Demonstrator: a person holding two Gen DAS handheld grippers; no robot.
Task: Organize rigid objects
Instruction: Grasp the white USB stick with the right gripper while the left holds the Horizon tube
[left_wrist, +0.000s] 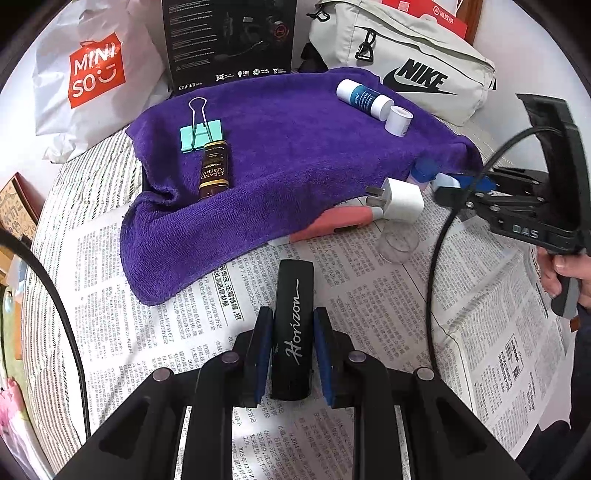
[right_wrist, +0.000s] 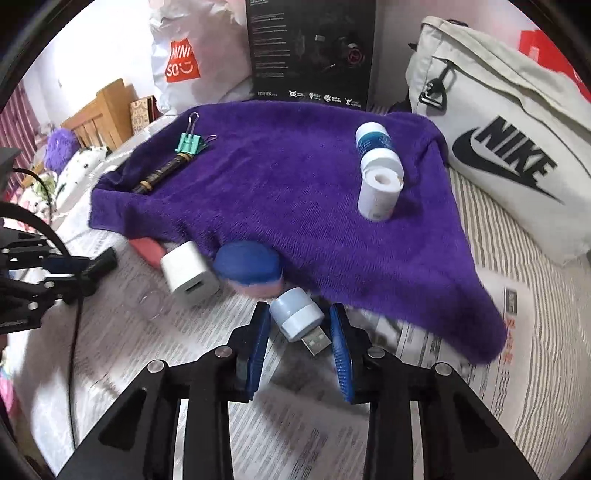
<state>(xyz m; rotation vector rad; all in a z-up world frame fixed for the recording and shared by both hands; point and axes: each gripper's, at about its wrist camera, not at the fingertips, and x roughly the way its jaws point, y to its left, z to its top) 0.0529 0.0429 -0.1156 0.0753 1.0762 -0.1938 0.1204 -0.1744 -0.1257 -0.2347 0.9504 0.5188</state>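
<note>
My left gripper (left_wrist: 293, 314) is shut on a black box marked Horizon (left_wrist: 293, 314), held over the newspaper (left_wrist: 369, 295). My right gripper (right_wrist: 300, 312) is open around a small pale blue USB light (right_wrist: 295, 314) lying on the paper at the purple towel's (right_wrist: 295, 206) edge; the left pad touches it and a narrow gap shows at the right pad. In the left wrist view the right gripper (left_wrist: 443, 188) is at the right, a hand on its grip. On the towel lie a green binder clip (left_wrist: 201, 138), a dark chocolate bar (left_wrist: 214, 170) and two white bottles (left_wrist: 364, 98).
A white charger plug (right_wrist: 188, 275), a blue-lidded pink jar (right_wrist: 251, 269), a pink item (left_wrist: 328, 225) and a clear cup (left_wrist: 399, 243) lie by the towel's near edge. Behind stand a Miniso bag (left_wrist: 92, 74), a black box (left_wrist: 229, 40) and a Nike bag (left_wrist: 406, 70).
</note>
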